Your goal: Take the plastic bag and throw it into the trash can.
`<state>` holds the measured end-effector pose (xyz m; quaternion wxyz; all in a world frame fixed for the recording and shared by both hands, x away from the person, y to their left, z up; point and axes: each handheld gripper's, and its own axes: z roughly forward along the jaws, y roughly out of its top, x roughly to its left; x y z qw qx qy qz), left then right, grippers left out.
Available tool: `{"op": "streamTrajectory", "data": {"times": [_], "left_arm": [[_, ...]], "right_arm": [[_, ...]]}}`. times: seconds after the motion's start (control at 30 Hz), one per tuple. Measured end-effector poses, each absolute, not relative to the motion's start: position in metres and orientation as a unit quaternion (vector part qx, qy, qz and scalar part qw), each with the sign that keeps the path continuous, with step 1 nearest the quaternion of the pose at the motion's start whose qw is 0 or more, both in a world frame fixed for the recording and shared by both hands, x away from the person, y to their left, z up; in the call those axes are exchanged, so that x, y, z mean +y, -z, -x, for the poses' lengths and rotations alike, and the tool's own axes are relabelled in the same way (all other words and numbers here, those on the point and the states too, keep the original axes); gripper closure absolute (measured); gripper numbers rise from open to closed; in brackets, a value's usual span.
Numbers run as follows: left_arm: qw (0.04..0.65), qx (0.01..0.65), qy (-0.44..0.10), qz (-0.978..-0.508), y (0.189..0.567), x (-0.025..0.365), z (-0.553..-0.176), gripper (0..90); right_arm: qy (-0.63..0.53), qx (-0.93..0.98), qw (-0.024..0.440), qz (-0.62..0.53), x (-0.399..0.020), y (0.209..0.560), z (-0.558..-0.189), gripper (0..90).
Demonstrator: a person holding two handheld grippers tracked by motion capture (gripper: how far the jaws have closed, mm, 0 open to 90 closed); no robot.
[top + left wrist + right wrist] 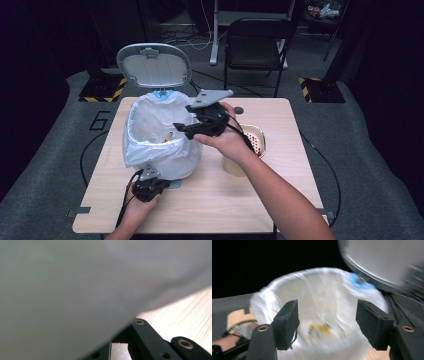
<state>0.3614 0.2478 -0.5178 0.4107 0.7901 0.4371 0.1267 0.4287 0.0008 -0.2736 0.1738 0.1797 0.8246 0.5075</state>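
Your right hand-held gripper, jaws apart and empty, hangs directly over the lined bin's mouth, while your left hand-held gripper, jaws together, sits at its base.

Thin glossy plastic bin liner, smooth matt grey plastic lid, pale wood-grain table, matt black tool pads

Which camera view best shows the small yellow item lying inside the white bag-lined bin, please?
The right gripper view: the small yellow item lies between open jaws, blurred. The high view shows a yellow speck; the left gripper view faces bag.
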Motion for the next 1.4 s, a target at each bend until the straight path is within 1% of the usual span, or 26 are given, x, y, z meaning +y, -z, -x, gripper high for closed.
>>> {"op": "streamTrajectory", "data": {"times": [0.03,0.07,0.13,0.2,0.37,0.47,0.5,0.53,0.63,0.73,0.9,1.03,1.2,1.27,1.33,1.4], "left_arm": [[0.411,0.437,-0.127,-0.79,0.518,0.248,-0.361,90.0],[0.411,0.437,-0.127,-0.79,0.518,0.248,-0.361,90.0],[0.41,0.438,-0.128,-0.79,0.518,0.247,-0.361,90.0],[0.409,0.437,-0.129,-0.79,0.518,0.247,-0.361,90.0],[0.407,0.436,-0.129,-0.792,0.517,0.248,-0.361,90.0],[0.408,0.438,-0.127,-0.791,0.517,0.248,-0.361,90.0],[0.409,0.438,-0.127,-0.79,0.517,0.248,-0.361,90.0],[0.409,0.438,-0.128,-0.791,0.517,0.248,-0.361,90.0],[0.407,0.438,-0.127,-0.791,0.517,0.248,-0.361,90.0],[0.407,0.439,-0.126,-0.791,0.517,0.248,-0.361,90.0],[0.407,0.439,-0.126,-0.791,0.517,0.248,-0.361,90.0],[0.408,0.44,-0.126,-0.79,0.517,0.248,-0.361,90.0],[0.41,0.439,-0.125,-0.79,0.517,0.248,-0.361,90.0],[0.41,0.439,-0.125,-0.79,0.517,0.248,-0.361,90.0],[0.41,0.439,-0.125,-0.79,0.517,0.248,-0.361,90.0],[0.41,0.439,-0.124,-0.79,0.517,0.248,-0.361,90.0]], "right_arm": [[-0.506,0.822,0.18,-0.189,-0.011,0.276,-0.43,40.4],[-0.504,0.821,0.186,-0.193,-0.019,0.279,-0.431,41.8],[-0.501,0.814,0.196,-0.219,-0.04,0.286,-0.436,43.9],[-0.495,0.812,0.198,-0.237,-0.055,0.294,-0.442,45.4],[-0.458,0.813,0.22,-0.284,-0.095,0.319,-0.46,51.3],[-0.429,0.816,0.233,-0.31,-0.116,0.336,-0.472,52.3],[-0.412,0.815,0.238,-0.332,-0.13,0.348,-0.478,52.4],[-0.412,0.815,0.238,-0.332,-0.13,0.348,-0.478,52.4],[-0.402,0.809,0.24,-0.355,-0.147,0.364,-0.486,52.4],[-0.39,0.806,0.249,-0.368,-0.16,0.377,-0.49,52.2],[-0.386,0.8,0.251,-0.386,-0.172,0.391,-0.493,52.9],[-0.382,0.798,0.241,-0.398,-0.178,0.4,-0.495,61.3],[-0.371,0.803,0.231,-0.406,-0.181,0.413,-0.499,66.7],[-0.372,0.803,0.231,-0.405,-0.182,0.417,-0.501,71.0],[-0.378,0.801,0.221,-0.408,-0.183,0.419,-0.501,74.2],[-0.382,0.798,0.22,-0.411,-0.183,0.42,-0.5,74.5]]}}
